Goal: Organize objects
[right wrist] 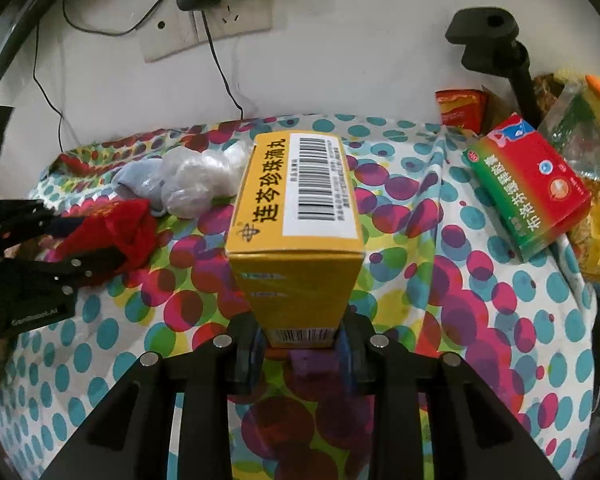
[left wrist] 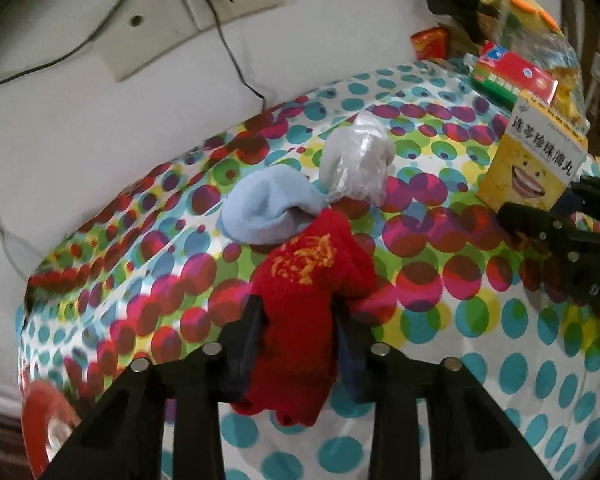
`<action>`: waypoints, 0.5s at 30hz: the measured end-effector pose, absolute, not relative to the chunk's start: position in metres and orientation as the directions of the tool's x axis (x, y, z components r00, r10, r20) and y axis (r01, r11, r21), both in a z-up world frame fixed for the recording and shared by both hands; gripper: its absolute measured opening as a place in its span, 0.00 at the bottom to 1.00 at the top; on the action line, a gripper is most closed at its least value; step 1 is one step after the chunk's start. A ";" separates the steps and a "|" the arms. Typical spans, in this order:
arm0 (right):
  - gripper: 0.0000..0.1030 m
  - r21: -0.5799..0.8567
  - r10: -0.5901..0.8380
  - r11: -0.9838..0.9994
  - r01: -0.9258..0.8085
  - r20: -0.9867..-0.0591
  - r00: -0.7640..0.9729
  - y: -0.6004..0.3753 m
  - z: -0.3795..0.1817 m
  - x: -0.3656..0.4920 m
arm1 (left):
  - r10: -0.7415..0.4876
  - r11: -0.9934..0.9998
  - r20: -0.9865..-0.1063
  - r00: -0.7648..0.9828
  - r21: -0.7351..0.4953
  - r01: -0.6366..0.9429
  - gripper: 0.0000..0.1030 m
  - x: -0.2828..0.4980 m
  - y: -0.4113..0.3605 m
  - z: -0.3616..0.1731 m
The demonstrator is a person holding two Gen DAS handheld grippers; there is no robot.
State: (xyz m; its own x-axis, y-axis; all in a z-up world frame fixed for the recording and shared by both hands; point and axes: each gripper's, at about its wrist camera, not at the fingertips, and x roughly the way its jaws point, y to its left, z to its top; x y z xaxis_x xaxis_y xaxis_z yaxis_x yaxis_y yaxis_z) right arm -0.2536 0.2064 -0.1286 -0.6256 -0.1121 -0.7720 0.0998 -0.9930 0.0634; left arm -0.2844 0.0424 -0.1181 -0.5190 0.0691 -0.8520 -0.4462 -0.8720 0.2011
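The left gripper [left wrist: 296,340] pinches a red sock [left wrist: 304,280] over the spotted tablecloth [left wrist: 500,360], while the right gripper [right wrist: 300,344] clamps the yellow medicine box [right wrist: 296,216] only by its end, so it could tip free

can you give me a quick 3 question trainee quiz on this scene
1. True or false: the left gripper is shut on the red sock.
2. What does the right gripper hold? A) yellow box B) red-green box C) plastic bag
3. Fill in: the blue sock lies between the red sock and the ____.

Key: 1 true; 2 A; 3 plastic bag
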 end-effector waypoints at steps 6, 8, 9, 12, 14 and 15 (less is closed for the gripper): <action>0.27 0.022 -0.063 -0.997 0.073 -0.774 -0.630 0.205 -0.129 -0.254 | 0.065 -0.902 -0.848 -0.526 0.175 -0.394 0.30 -0.257 0.044 -0.111; 0.27 0.019 -0.059 -0.997 0.070 -0.774 -0.631 0.206 -0.129 -0.254 | 0.050 -0.910 -0.838 -0.543 0.186 -0.371 0.30 -0.247 0.047 -0.112; 0.27 0.015 -0.053 -0.998 0.066 -0.774 -0.631 0.206 -0.129 -0.254 | 0.038 -0.910 -0.834 -0.551 0.198 -0.363 0.30 -0.242 0.048 -0.112; 0.27 0.012 -0.050 -0.998 0.065 -0.775 -0.630 0.207 -0.129 -0.255 | 0.020 -0.920 -0.826 -0.563 0.205 -0.333 0.30 -0.226 0.051 -0.112; 0.27 0.002 -0.042 -0.998 0.064 -0.781 -0.623 0.205 -0.131 -0.255 | 0.017 -0.928 -0.824 -0.566 0.198 -0.317 0.30 -0.216 0.052 -0.111; 0.27 -0.007 -0.034 -0.998 0.064 -0.781 -0.623 0.204 -0.131 -0.256 | 0.015 -0.933 -0.825 -0.565 0.192 -0.305 0.30 -0.211 0.052 -0.111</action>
State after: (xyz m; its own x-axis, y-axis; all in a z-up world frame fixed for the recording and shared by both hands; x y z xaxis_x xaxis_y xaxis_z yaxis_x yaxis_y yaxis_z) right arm -0.2555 0.2042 -0.1305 -0.6232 -0.0345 -0.7813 0.0644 -0.9979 -0.0073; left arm -0.2112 0.0518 -0.1108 -0.5651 0.0152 -0.8249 -0.3054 -0.9327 0.1920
